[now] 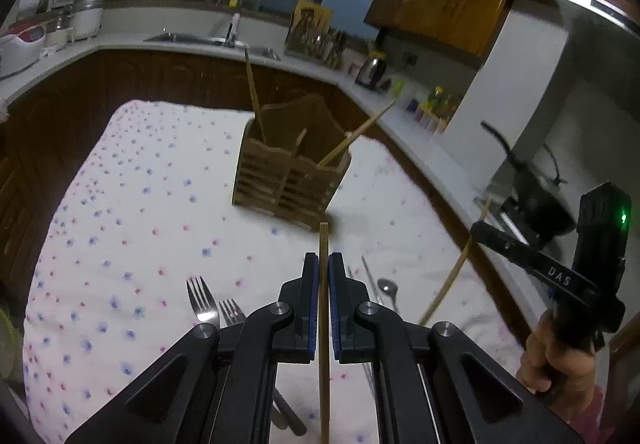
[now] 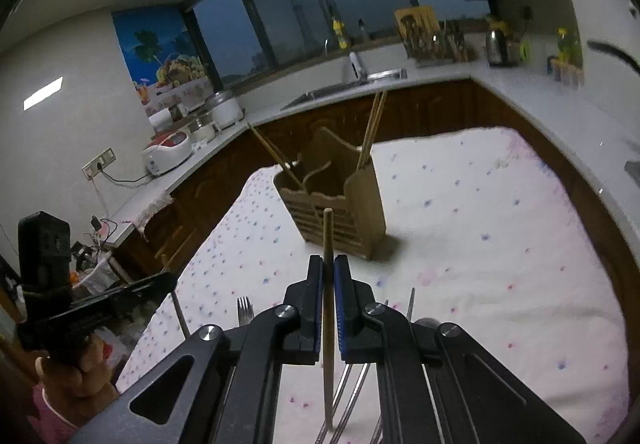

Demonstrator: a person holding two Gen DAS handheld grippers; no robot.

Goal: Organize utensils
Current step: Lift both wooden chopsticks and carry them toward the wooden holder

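We hold one wooden chopstick in each gripper. The left gripper (image 1: 324, 264) pinches a chopstick (image 1: 324, 324) upright between its pads, with the tip rising just above the fingertips. The right gripper (image 2: 329, 268) pinches a second chopstick (image 2: 328, 284) the same way. Both are held above the floral tablecloth (image 1: 140, 203), short of the wooden utensil holder (image 1: 288, 171) standing near the middle of the table.

Done so far: the holder already contains chopsticks, one leaning in the left compartment (image 1: 254, 95) and at least one in the right compartment (image 1: 360, 131); the right wrist view suggests a pair on each side.

Remaining: we judge the two held chopsticks go in next. Two forks (image 1: 212, 308), a spoon (image 1: 388, 290) and further metal pieces lie on the cloth near us, not yet sorted.
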